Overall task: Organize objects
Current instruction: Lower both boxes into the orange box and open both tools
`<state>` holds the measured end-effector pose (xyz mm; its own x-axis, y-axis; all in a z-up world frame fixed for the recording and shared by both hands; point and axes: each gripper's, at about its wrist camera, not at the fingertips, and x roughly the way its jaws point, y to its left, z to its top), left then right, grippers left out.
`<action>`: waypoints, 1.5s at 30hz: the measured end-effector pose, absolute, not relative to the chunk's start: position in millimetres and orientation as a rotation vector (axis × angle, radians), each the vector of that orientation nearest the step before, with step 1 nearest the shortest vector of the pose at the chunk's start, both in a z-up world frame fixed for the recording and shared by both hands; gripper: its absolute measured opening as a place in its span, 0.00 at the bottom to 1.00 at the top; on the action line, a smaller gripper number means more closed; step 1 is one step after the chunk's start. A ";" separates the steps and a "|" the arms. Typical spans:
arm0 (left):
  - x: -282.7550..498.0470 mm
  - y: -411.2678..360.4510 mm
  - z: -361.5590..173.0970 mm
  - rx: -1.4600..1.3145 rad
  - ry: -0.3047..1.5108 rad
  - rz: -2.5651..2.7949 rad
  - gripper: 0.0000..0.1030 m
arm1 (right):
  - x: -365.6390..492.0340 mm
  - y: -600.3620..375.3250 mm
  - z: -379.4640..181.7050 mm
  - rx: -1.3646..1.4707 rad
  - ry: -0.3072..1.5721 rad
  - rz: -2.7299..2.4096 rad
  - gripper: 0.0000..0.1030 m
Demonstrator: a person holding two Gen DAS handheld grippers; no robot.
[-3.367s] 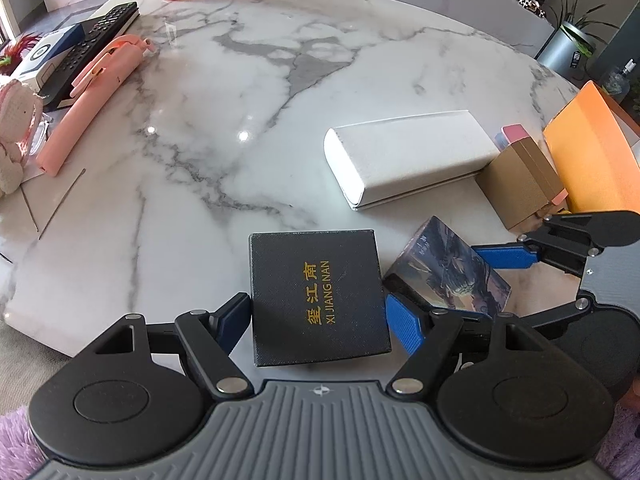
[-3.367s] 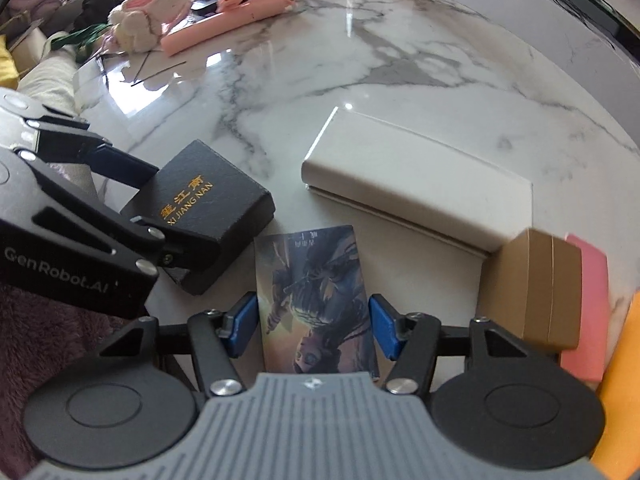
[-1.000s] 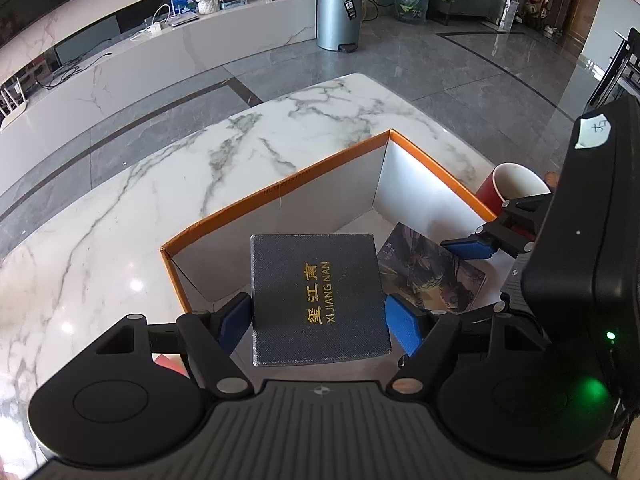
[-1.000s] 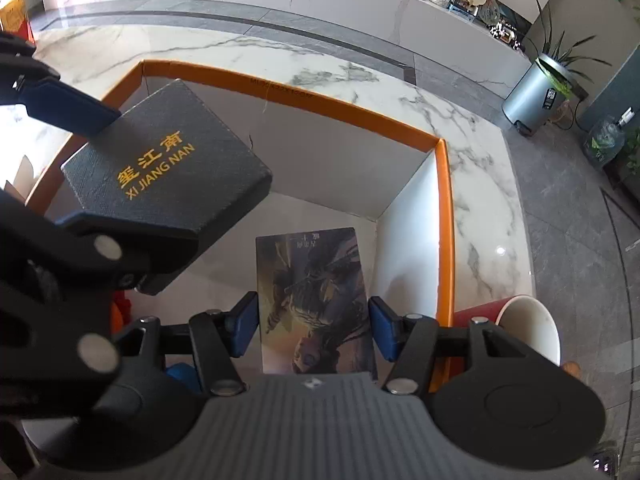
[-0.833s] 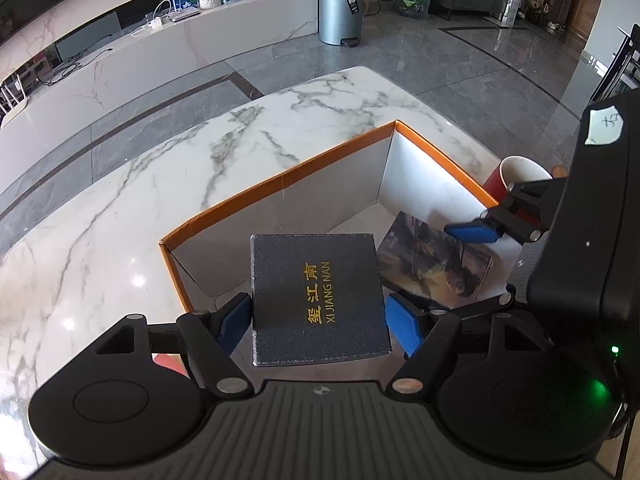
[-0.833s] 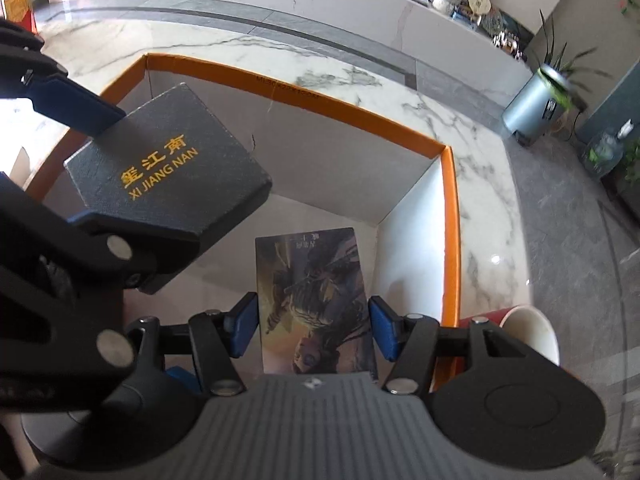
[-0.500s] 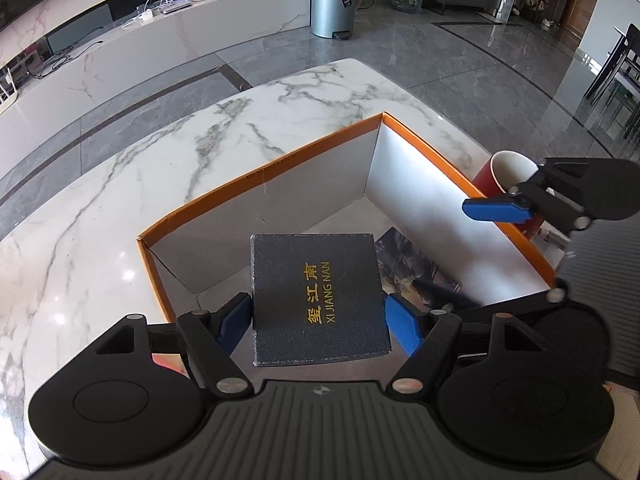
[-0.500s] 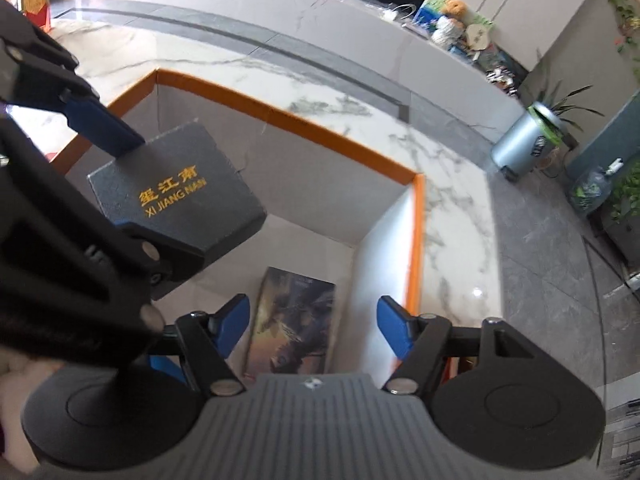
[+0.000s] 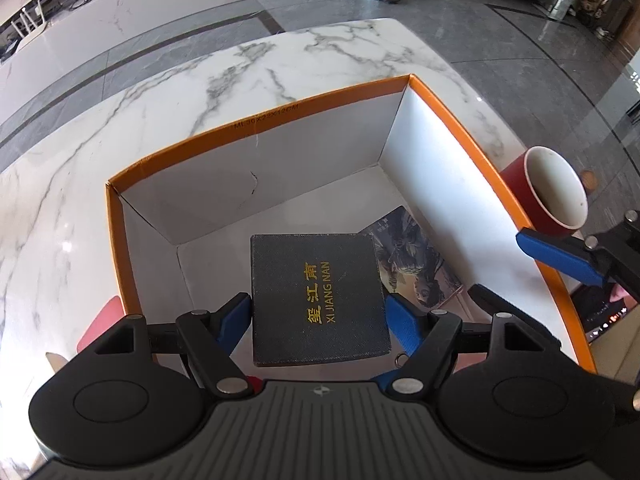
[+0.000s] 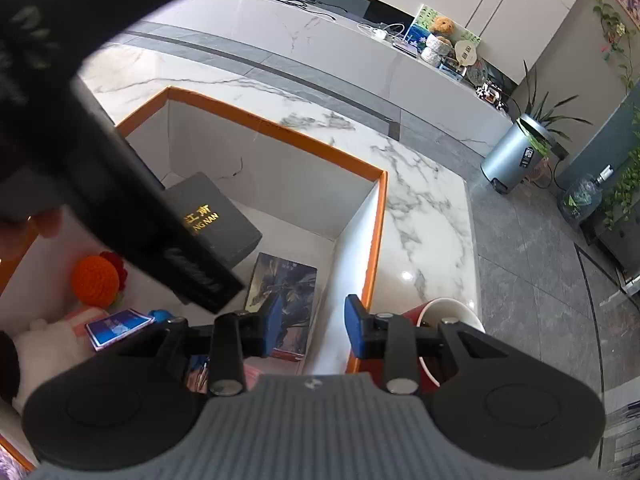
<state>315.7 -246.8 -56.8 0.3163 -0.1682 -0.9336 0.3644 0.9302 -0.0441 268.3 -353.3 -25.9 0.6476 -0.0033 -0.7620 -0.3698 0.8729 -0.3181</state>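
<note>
Since a second ago the illustrated card box [image 10: 286, 300] has left the right tool [image 10: 310, 326] and now lies flat on the white floor of the orange-rimmed carton [image 9: 256, 130], glossy and printed with a dark fantasy figure. That tool has lifted clear above the carton's right wall; its blue ribbed pads are closing with nothing between them.

Over the carton, the left tool [image 9: 318, 322] clamps the black box [image 9: 318, 298] by its two side edges. It is a flat, square-cornered case with a fine woven or grained skin and gold lettering, "XI JIANG NAN". It hangs above the carton floor, partly over the card box's near corner in the left wrist view.

Stiff board forms the carton: matte white inside, an orange band along the rim, a small crack in the far wall. At its near end the right wrist view shows an orange crocheted ball [image 10: 95, 282], something fluffy and white [image 10: 44, 350], and a small blue booklet [image 10: 120, 328].

Outside the right wall stands a red cup [image 9: 554, 196] with a pale interior, on the polished, grey-veined marble tabletop [image 9: 120, 120].
</note>
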 end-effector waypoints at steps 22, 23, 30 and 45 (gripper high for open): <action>326.9 -236.3 -84.3 0.117 1.426 -0.371 0.48 | 264.6 -362.8 -32.6 -0.433 0.854 0.249 0.28; 327.6 -236.1 -83.7 0.101 1.420 -0.378 0.43 | 264.4 -363.3 -33.5 -0.435 0.856 0.252 0.22; 337.4 -232.5 -87.9 -0.090 1.456 -0.468 0.36 | 264.7 -365.9 -35.3 -0.429 0.868 0.259 0.16; 340.8 -236.9 -88.2 0.136 1.412 -0.315 0.66 | 263.6 -365.3 -32.5 -0.401 0.855 0.272 0.17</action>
